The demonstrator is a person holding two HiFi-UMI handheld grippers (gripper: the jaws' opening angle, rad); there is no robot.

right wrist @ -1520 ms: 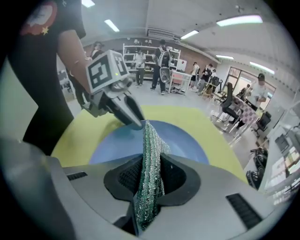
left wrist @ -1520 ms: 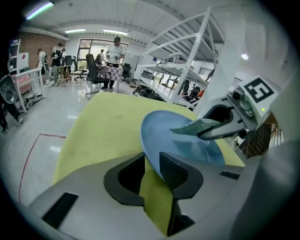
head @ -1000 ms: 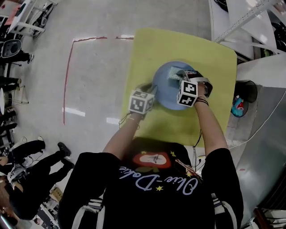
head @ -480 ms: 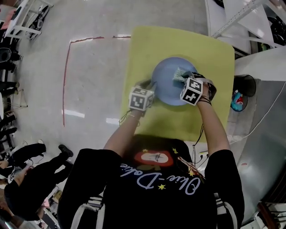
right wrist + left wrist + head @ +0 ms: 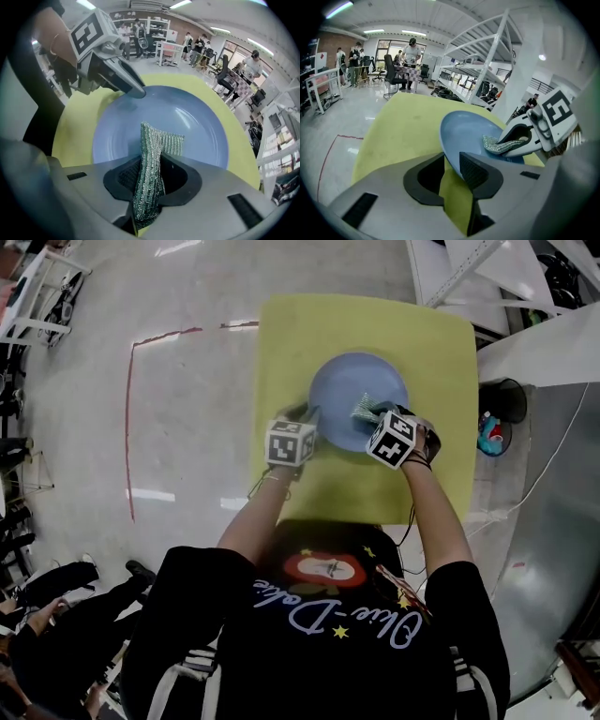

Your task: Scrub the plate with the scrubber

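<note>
A blue plate (image 5: 352,381) lies on the yellow table (image 5: 441,352). My left gripper (image 5: 311,418) is shut on the plate's near-left rim, and the plate's edge (image 5: 449,159) runs between its fingers (image 5: 476,171). My right gripper (image 5: 370,414) is shut on a silvery-green mesh scrubber (image 5: 149,164). The scrubber's free end rests on the plate's inner surface (image 5: 187,117), on the near-right part. In the left gripper view the scrubber (image 5: 499,145) hangs from the right gripper (image 5: 520,140) over the plate (image 5: 468,131). The left gripper's tip (image 5: 136,91) touches the plate's rim in the right gripper view.
The yellow table's edges lie close around the plate. A dark bin (image 5: 511,399) with a colourful item stands on the floor at the right. White shelving (image 5: 483,65) rises beyond the table. Red tape (image 5: 131,409) marks the floor at the left, where people stand at the lower left (image 5: 56,615).
My right gripper has slid the scrubber across the plate from the far part toward the near side and has rolled. The left gripper has kept its hold on the rim.
</note>
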